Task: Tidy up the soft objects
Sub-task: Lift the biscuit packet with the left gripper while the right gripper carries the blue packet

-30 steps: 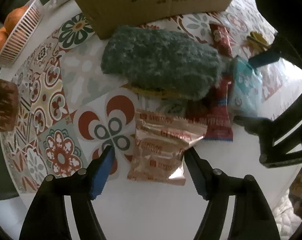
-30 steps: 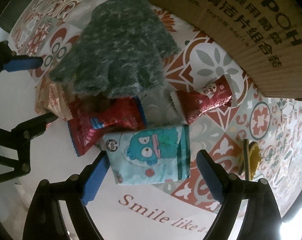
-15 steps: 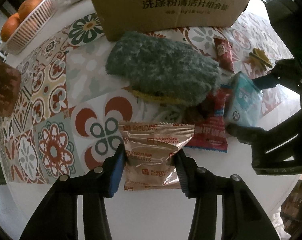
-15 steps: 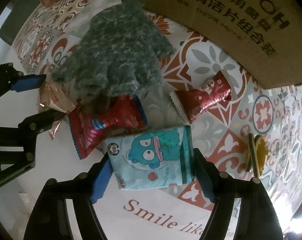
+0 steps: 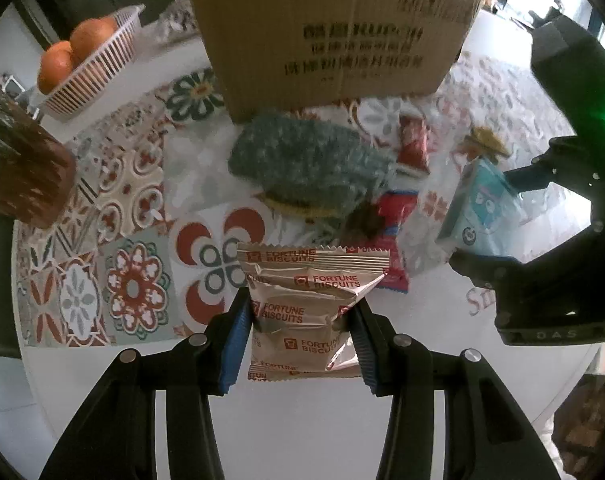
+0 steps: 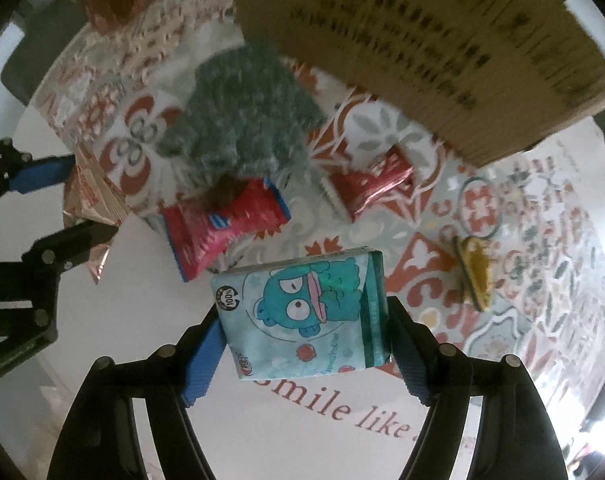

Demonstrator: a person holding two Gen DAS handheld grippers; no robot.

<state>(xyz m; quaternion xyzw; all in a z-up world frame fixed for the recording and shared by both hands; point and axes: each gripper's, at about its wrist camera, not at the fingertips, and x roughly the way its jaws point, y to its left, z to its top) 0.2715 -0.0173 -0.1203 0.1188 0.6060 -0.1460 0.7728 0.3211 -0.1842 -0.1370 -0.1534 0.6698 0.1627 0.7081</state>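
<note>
My left gripper (image 5: 300,330) is shut on a tan Fortune Biscuits packet (image 5: 308,312), lifted above the table. In the right wrist view my right gripper (image 6: 304,342) is shut on a light blue tissue pack (image 6: 302,312) with a cartoon fish, also raised. A fuzzy grey-green glove (image 5: 306,170) (image 6: 244,110) lies in front of the cardboard box (image 5: 334,28) (image 6: 442,40). A red snack packet (image 6: 226,226) with a blue edge rests by the glove. A smaller red wrapper (image 6: 368,186) lies near the box.
A white basket (image 5: 90,76) holding oranges stands at the back left, a brown block (image 5: 18,172) to the left. A yellow hair tie (image 6: 474,270) lies on the patterned tablecloth (image 5: 130,280) at the right. The table's white edge runs along the front.
Both grippers closed on their packs, the left on the biscuit packet and the right on the tissue pack, then rose with them; the table now looks farther away.
</note>
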